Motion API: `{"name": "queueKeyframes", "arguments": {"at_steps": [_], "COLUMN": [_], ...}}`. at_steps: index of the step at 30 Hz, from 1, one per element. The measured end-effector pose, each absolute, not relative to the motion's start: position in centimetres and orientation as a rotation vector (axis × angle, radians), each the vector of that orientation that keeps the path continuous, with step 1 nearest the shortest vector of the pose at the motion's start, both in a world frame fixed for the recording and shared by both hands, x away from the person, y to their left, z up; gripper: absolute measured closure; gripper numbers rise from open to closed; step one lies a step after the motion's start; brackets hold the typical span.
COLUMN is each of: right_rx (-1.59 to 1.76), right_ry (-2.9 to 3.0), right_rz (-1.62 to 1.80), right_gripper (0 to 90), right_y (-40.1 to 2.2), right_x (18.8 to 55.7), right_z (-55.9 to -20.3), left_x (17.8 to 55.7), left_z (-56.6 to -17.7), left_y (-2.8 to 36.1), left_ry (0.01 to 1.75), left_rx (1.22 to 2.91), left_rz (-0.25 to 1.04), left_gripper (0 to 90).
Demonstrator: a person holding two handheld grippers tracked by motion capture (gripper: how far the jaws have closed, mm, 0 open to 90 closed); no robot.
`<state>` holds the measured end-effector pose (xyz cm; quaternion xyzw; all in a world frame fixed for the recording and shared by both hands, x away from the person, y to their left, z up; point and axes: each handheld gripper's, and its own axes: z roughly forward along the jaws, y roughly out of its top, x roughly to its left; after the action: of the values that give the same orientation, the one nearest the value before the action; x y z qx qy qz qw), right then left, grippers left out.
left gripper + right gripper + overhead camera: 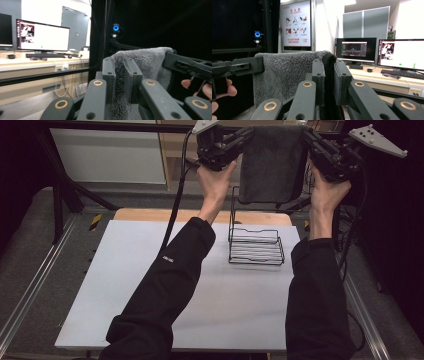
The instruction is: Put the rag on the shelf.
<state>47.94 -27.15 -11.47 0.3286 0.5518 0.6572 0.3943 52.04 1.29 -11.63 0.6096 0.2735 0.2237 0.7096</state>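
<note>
The bench (125, 285) has a pale grey top with a strip of bare wood (150, 214) along its far edge. Grey carpeted floor (30, 240) surrounds it, with metal rails (30, 290) running along both sides. A black frame bar (100, 126) crosses the far side. Black curtains (162, 22) enclose the work area; a small camera with a blue ring light (115, 27) hangs on the frame. Beyond stand a desk (27, 62) with lit monitors (42, 36) and a keyboard (45, 55), a wall poster (296, 23), grey partition panels (365, 23) and a grey door (73, 28).
</note>
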Motion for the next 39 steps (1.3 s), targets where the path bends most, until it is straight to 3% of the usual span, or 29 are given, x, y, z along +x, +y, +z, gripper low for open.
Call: {"name": "queueKeyframes", "arguments": {"at_steps": [18,39], "right_rx": [0.904,0.95], "right_ry": [1.477,1.591], "right_rz": [1.615,1.598], "right_gripper": [81.6,81.4], "right_y": [-27.6,-28.9], "right_x": [49.4,46.9], "right_z": [-15.3,-19.8], "left_x": [53.5,51.2], "left_z": [-15.3,-19.4], "left_y": [1.0,1.2], "left_ry": [0.632,0.583], "left_rx": [1.458,1.561], "left_rz": [0.468,0.385], "left_gripper": [80.3,80.3]}}
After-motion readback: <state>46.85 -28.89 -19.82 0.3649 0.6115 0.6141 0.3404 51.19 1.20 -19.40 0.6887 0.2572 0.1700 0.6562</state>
